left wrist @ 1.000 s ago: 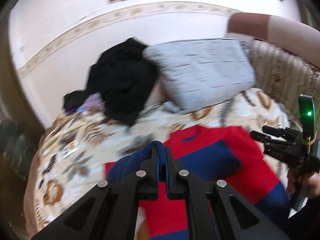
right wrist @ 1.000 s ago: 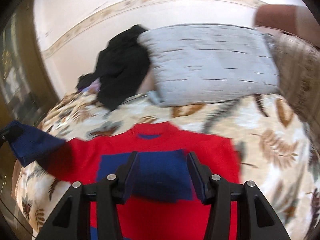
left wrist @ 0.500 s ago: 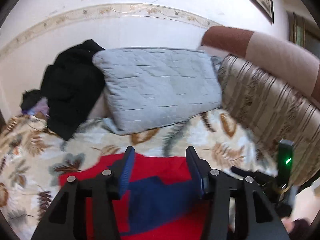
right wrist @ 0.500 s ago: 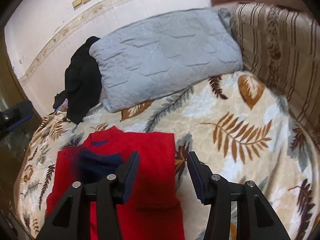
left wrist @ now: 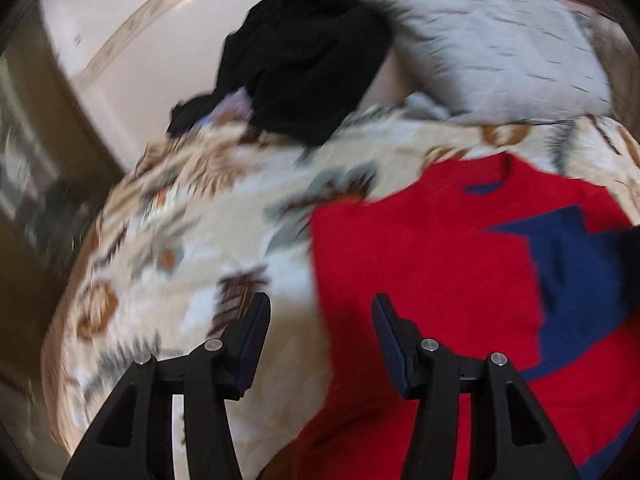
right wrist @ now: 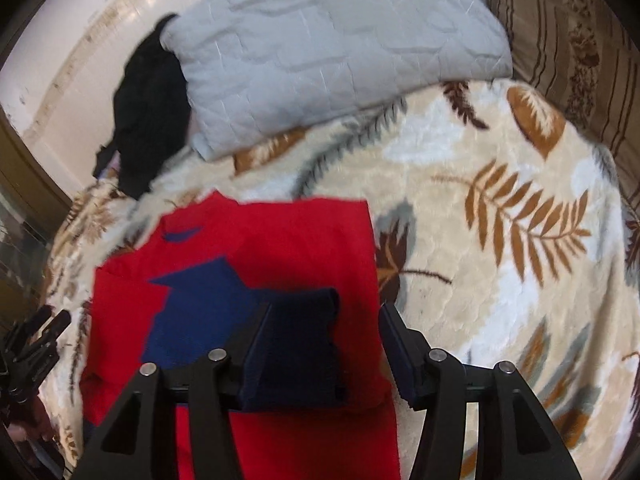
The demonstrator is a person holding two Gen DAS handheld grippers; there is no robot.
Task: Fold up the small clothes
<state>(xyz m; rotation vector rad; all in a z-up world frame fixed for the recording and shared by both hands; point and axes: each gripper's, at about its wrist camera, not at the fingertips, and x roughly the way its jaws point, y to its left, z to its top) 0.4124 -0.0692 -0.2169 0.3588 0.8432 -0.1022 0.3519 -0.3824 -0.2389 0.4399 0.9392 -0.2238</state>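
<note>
right wrist view, nearest first: the right tongs (right wrist: 324,340) stand wide apart and grip nothing, hanging just above the red sweater (right wrist: 304,236), with the dark blue sleeve cuff (right wrist: 296,356) lying between the jaws. that cuff rests across the sweater's front – both sleeves look folded inward over the body, so the sides seem done and the garment lies flat for a lengthwise fold, in my judgement. left wrist view: the left tongs (left wrist: 320,340) are also wide and empty, straddling the sweater's left edge where it meets the leaf-print blanket (left wrist: 192,240) on the bed – probably placed to take the hem or side next. farther back, a grey pillow (right wrist: 328,44) leans near the wall, with a black garment (right wrist: 152,112) heaped just beside it, apart from the sweater.
</note>
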